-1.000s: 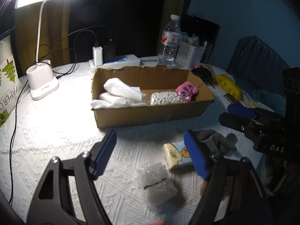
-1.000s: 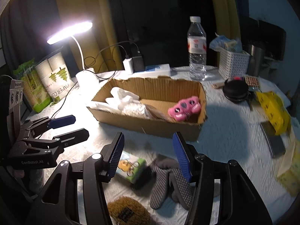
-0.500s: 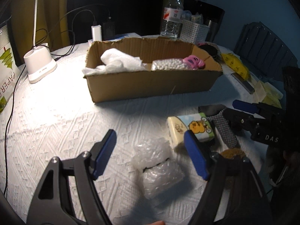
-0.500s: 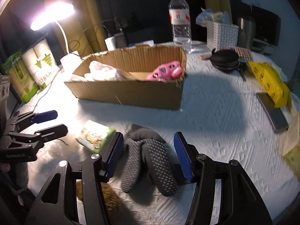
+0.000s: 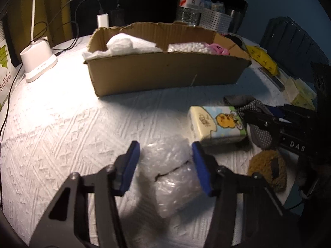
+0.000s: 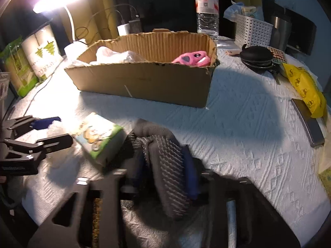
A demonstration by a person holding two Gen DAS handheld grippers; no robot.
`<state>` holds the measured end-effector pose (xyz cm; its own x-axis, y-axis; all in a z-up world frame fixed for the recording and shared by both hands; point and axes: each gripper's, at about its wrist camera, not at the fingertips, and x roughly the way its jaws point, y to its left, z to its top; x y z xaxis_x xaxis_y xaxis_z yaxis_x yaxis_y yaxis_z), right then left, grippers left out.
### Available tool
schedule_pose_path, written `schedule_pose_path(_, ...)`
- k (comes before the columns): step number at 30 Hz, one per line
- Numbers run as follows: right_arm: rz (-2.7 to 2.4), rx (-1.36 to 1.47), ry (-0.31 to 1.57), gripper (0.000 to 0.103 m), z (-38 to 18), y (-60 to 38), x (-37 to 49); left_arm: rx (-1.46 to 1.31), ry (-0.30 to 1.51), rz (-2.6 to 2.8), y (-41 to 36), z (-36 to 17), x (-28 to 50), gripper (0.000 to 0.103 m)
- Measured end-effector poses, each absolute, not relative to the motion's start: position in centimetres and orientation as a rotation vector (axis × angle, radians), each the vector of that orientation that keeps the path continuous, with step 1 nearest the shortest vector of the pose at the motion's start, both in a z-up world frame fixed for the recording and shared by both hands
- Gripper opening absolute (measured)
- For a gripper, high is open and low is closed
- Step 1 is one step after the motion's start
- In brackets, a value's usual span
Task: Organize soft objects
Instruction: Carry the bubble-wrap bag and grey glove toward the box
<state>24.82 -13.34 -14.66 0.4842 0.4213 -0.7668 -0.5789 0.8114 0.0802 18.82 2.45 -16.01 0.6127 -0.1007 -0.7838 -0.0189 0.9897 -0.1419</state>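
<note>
My left gripper is open, its blue pads on either side of a clear bubble-wrap bundle lying on the white cloth. My right gripper has closed in around the grey dotted gloves, and its pads press their sides. A cartoon tissue pack lies between the two, also in the right wrist view. A brown plush piece lies near the gloves. The cardboard box holds white tissue, a bead bag and a pink plush toy.
A lamp base stands left of the box. A water bottle, white basket, black case, yellow bag and phone sit behind and right. Paper-cup packs stand at the left.
Both grippers moved down and forward. The left one now straddles the bubble wrap with narrower jaws. The right one closed onto the gloves.
</note>
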Motion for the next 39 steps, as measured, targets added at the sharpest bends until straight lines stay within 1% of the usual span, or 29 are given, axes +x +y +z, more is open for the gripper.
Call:
schedule_pose_path(2,0.615,-0.204,0.853,0.032,-14.3,-13.4,24.7,-0.113,0.898,-0.048,2.0,-15.7,18.6,0.044)
schedule_pose_path(5,0.614,-0.196,0.833,0.032,-13.5,-13.6,24.6,-0.115,0.883,-0.06,1.9,-15.2,18.5,0.043)
schedule_pose_path(17,0.641,-0.141,0.736,0.032,-8.3,-14.5,24.4,-0.167,0.748,-0.086,3.5,-10.2,17.9,0.043)
schedule_pose_path(25,0.662,-0.132,0.677,0.032,-5.8,-14.2,24.7,-0.171,0.683,-0.093,4.1,-7.4,18.1,0.043)
schedule_pose_path(30,0.677,-0.125,0.643,0.032,-4.4,-14.0,25.4,-0.163,0.644,-0.099,4.2,-5.8,19.1,0.043)
schedule_pose_path(39,0.671,-0.111,0.619,0.032,-3.4,-13.2,28.2,-0.165,0.61,-0.127,4.6,-4.8,22.1,0.044)
